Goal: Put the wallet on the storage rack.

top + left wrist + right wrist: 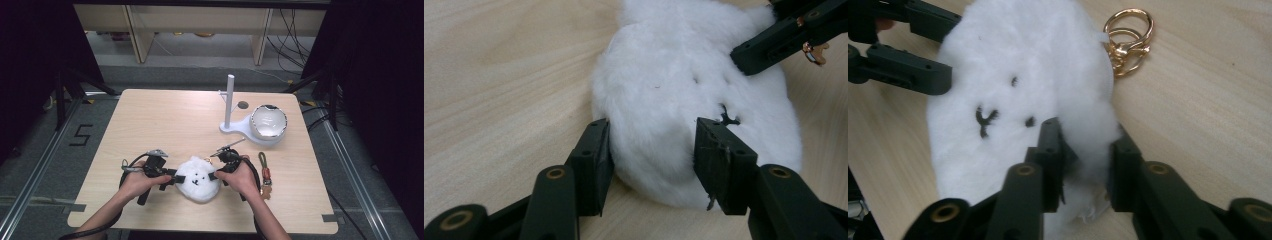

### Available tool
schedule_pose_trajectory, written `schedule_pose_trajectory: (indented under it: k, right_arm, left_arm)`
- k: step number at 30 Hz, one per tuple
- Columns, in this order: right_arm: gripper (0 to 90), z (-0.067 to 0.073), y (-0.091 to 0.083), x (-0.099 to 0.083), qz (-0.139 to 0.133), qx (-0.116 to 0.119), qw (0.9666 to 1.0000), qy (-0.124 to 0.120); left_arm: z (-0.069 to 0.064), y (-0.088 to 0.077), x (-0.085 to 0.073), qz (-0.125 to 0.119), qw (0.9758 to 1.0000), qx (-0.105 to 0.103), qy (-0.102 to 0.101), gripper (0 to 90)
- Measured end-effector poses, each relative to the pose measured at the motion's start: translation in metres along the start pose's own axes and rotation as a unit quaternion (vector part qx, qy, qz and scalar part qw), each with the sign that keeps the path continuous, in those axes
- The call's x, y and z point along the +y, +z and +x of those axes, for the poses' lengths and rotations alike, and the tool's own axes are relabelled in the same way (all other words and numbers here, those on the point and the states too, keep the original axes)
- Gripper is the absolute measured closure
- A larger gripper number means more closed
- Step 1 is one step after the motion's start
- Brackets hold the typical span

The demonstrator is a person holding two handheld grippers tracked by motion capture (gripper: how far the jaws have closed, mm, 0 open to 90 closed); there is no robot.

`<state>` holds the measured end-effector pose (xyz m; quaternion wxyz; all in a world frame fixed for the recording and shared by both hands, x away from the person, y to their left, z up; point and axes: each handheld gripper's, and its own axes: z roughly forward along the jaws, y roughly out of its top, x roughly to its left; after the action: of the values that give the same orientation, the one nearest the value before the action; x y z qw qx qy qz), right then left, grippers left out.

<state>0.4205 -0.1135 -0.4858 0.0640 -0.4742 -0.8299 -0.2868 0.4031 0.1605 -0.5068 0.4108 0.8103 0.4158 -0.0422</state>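
White and fluffy, the round plush keychain toy with a little stitched black face (pixel 198 179) lies flat on the pale wooden table (pixel 165 120), close to the person's edge and right between both hands. The left gripper (pixel 171 179) comes in from the toy's left side, and in the left gripper view its two black jaws sit either side of a bulge of fur (pixel 659 130), pressing into it, so it's clamped on the toy's edge. The right gripper (pixel 215 176) does the same from the other side: in the right gripper view its jaws pinch a tuft of the white fur (pixel 1083 150) pretty tightly, just beside the stitched face. A gold metal clasp with rings (pixel 1126 42) sticks out from the toy's far edge and lies on the wood. Off to the right of the right hand, a braided green and red strap keychain (pixel 264 174) lies on the table, near but not touching the toy. Further back on the right stands a white stand with an upright post and small pegs (pixel 229 102), and its base holds a shiny silver bowl (pixel 268 121), well apart from the toy.
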Motion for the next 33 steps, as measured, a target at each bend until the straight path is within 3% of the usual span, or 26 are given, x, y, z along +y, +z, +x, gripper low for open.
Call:
schedule_pose_trajectory:
  k: [3,7,9,11,12,13,14,15,17,19,21,22,27,28,30,33]
  right_arm:
    - [78.5,0.000,-0.002,-0.001,-0.005,0.002,1.0000,-0.005]
    - [80.5,0.003,-0.005,-0.004,-0.023,0.004,0.9989,-0.042]
    - [80.6,0.004,-0.007,-0.006,-0.025,-0.003,0.9988,-0.043]
    - [80.9,0.008,-0.014,-0.009,-0.040,-0.014,0.9973,-0.060]
    - [80.9,0.009,-0.016,-0.010,-0.048,-0.021,0.9963,-0.068]
    - [80.9,0.008,-0.018,-0.010,-0.059,-0.013,0.9945,-0.086]
    - [80.9,0.008,-0.018,-0.010,-0.059,-0.013,0.9945,-0.086]
    - [81.0,0.012,-0.025,-0.014,-0.066,-0.034,0.9942,-0.078]
    - [81.0,0.012,-0.028,-0.015,-0.083,-0.032,0.9913,-0.097]
    - [81.0,0.012,-0.032,-0.016,-0.077,-0.035,0.9915,-0.099]
    - [81.1,0.013,-0.040,-0.019,-0.092,-0.055,0.9891,-0.101]
    - [81.1,0.013,-0.043,-0.019,-0.084,-0.053,0.9895,-0.105]
    - [81.1,0.013,-0.053,-0.021,-0.104,-0.073,0.9849,-0.118]
    - [81.1,0.013,-0.057,-0.021,-0.097,-0.071,0.9860,-0.116]
    - [81.1,0.010,-0.060,-0.021,-0.115,-0.074,0.9811,-0.136]
    - [81.1,0.008,-0.065,-0.021,-0.116,-0.078,0.9804,-0.139]
  left_arm:
    - [0.000,0.000,-0.002,-0.010,0.9999,0.000,-0.005,49.2]
    - [0.002,-0.005,-0.004,-0.022,0.9997,-0.009,0.002,48.6]
    - [0.002,-0.007,-0.004,-0.030,0.9995,-0.007,0.006,47.2]
    - [0.000,-0.019,-0.005,-0.063,0.9976,0.008,0.027,45.1]
    - [0.000,-0.022,-0.005,-0.073,0.9969,0.007,0.031,44.3]
    - [0.000,-0.026,-0.006,-0.084,0.9960,0.010,0.031,43.6]
    - [0.000,-0.026,-0.006,-0.084,0.9960,0.010,0.031,42.8]
    - [0.001,-0.035,-0.009,-0.107,0.9936,0.014,0.035,42.3]
    - [0.001,-0.044,-0.012,-0.124,0.9913,0.023,0.038,41.4]
    - [0.001,-0.048,-0.014,-0.129,0.9906,0.026,0.039,41.0]
    - [0.002,-0.058,-0.020,-0.149,0.9872,0.041,0.040,40.6]
    - [0.003,-0.061,-0.022,-0.151,0.9867,0.046,0.037,40.5]
    - [0.007,-0.069,-0.036,-0.167,0.9824,0.075,0.039,40.1]
    - [0.008,-0.069,-0.038,-0.167,0.9820,0.081,0.034,40.1]
    - [0.011,-0.070,-0.042,-0.174,0.9808,0.083,0.028,40.2]
    - [0.013,-0.071,-0.045,-0.178,0.9794,0.093,0.024,40.3]
